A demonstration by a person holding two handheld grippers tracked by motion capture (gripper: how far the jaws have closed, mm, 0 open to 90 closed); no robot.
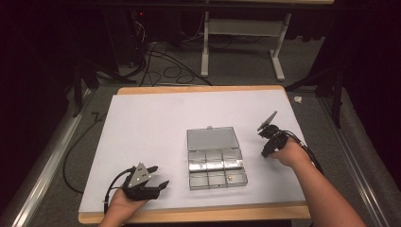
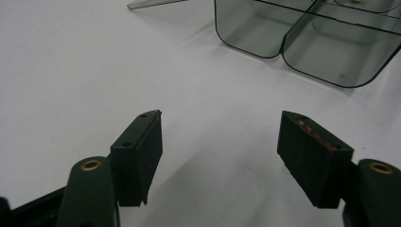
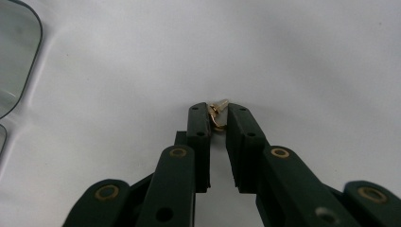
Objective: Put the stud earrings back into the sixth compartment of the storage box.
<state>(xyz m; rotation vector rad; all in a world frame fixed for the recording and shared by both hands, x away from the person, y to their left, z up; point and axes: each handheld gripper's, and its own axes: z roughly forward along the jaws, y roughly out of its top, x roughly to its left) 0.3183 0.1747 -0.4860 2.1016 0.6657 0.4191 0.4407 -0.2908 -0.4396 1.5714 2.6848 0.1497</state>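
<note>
Gold metal glinted between the tips of the right tool: a small gold ring-shaped piece with a pale cream end sat pinched there at the centre of the right gripper view, the jaws drawn in close on either side of it with only a narrow gap left, pressing on it just above the white surface; the rounded corner of a clear box showed at the upper left edge of that view. In the high view the right tool lay right of centre, just beside the right edge of the clear compartment box, its grey plate tilted up toward the upper right; the box stood at the middle of the frame with its lid laid open flat toward the top, and a tiny gold item rested in the lower right compartment. The left tool sat at the lower left of the high view, well apart from the box, jaws spread wide with nothing between them; in the left gripper view its two black pads stood far apart over bare white surface, the box's rounded clear compartments in the upper right of the frame.
</note>
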